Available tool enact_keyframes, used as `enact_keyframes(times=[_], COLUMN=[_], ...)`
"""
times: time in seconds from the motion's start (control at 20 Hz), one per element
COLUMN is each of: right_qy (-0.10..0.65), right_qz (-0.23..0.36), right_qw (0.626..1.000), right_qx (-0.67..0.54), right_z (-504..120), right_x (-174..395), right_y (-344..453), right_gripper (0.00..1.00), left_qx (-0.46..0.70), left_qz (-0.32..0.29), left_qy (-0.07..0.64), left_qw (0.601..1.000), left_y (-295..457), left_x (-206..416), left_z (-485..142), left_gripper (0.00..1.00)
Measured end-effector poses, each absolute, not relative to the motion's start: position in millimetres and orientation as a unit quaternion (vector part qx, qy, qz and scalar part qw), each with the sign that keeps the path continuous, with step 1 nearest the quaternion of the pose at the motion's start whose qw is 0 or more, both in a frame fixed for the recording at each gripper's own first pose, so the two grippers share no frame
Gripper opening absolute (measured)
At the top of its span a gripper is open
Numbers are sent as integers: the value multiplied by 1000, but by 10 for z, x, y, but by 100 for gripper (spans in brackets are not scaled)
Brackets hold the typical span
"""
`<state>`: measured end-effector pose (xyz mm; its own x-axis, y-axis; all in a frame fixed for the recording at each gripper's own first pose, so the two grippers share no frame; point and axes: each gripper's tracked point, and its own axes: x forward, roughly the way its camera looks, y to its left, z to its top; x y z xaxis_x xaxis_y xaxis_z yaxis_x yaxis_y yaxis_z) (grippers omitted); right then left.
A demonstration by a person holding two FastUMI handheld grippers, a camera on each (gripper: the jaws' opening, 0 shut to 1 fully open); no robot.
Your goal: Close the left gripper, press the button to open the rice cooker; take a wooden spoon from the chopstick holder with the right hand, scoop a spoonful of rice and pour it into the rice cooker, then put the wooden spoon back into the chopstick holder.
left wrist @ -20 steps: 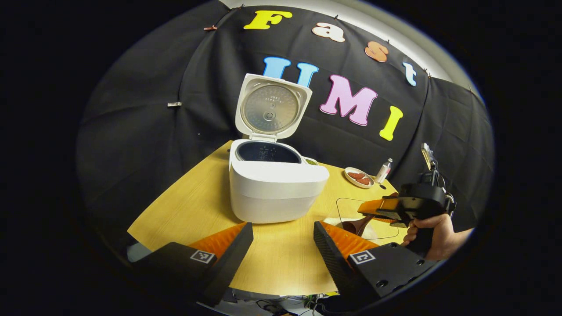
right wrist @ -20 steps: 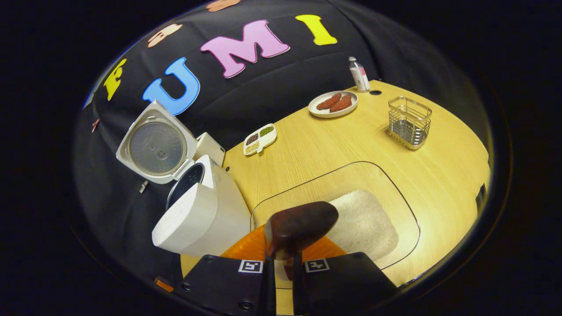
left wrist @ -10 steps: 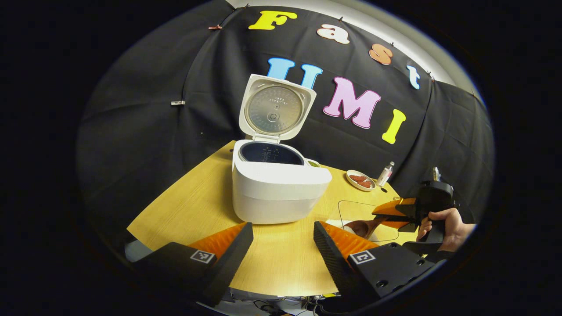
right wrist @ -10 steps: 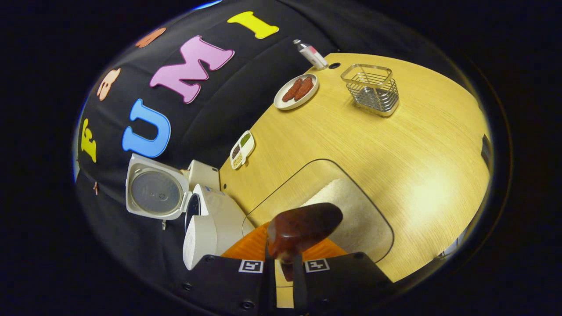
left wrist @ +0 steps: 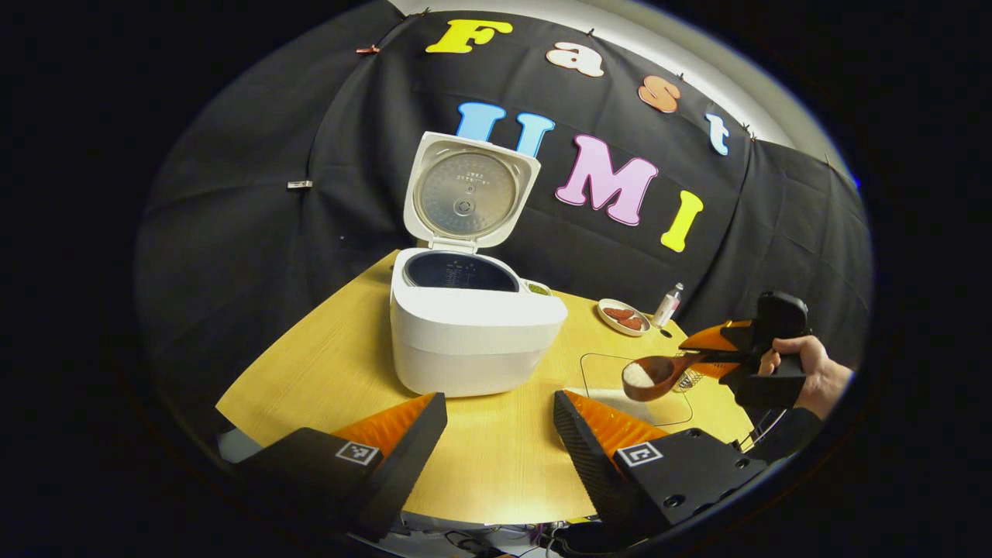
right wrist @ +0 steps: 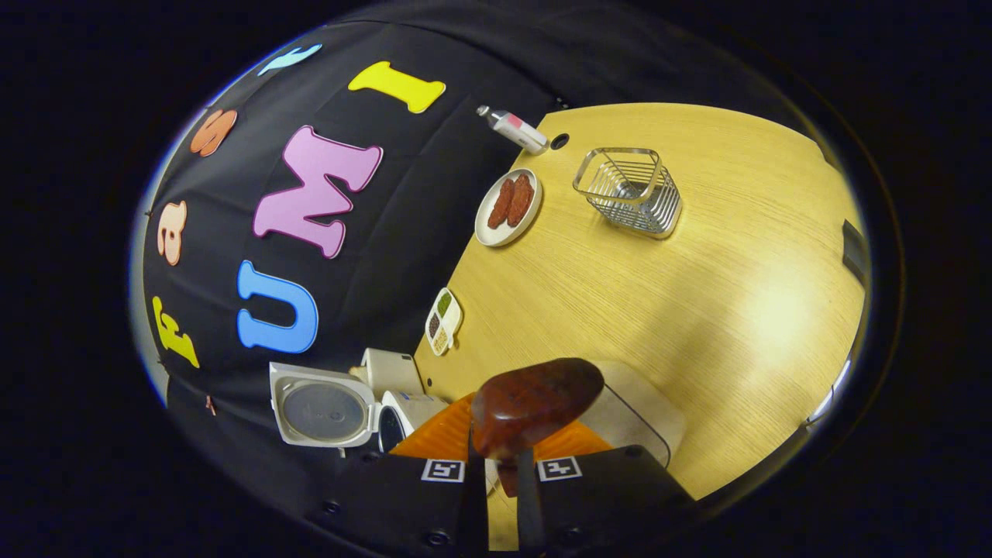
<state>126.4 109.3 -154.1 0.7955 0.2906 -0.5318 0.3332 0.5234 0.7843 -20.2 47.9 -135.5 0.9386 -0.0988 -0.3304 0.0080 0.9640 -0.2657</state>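
The right gripper's [left wrist: 701, 358] fingers clench the wooden spoon [left wrist: 655, 373], handle along them, rice in its bowl above the desk [left wrist: 496, 457]. The open rice cooker [left wrist: 473, 325] lies leftward, well apart. Left gripper [left wrist: 496, 434] hangs released.

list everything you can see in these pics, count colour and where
rice cooker: 1, white, lid up, left part of table
wooden spoon: 1, dark brown, white rice in bowl, held above the tray
tray: 1, clear, white rice inside, front right of cooker
chopstick holder: 1, silver wire, far right on table
plate: 1, white, two reddish-brown pieces, by the wall
bottle: 1, clear, red label, beside plate
divided dish: 1, white, grains, behind cooker
table: 1, light wood
left gripper: 1, black and orange, open, empty
right gripper: 1, black and orange, shut on spoon handle
hand: 1, holding right gripper
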Motion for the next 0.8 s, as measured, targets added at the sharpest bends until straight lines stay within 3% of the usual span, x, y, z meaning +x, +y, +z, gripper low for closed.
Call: enact_keyframes(times=[0.8], right_qy=[292], right_qz=[69], right_qw=[785], right_qx=[542], right_z=[-510], right_x=[1836], right_y=[2074], right_gripper=[19], left_qx=[-128], left_qz=[-18], left_qy=[164], left_qw=[978], left_y=[653], left_x=[-259], left_z=[-1384], left_gripper=[96])
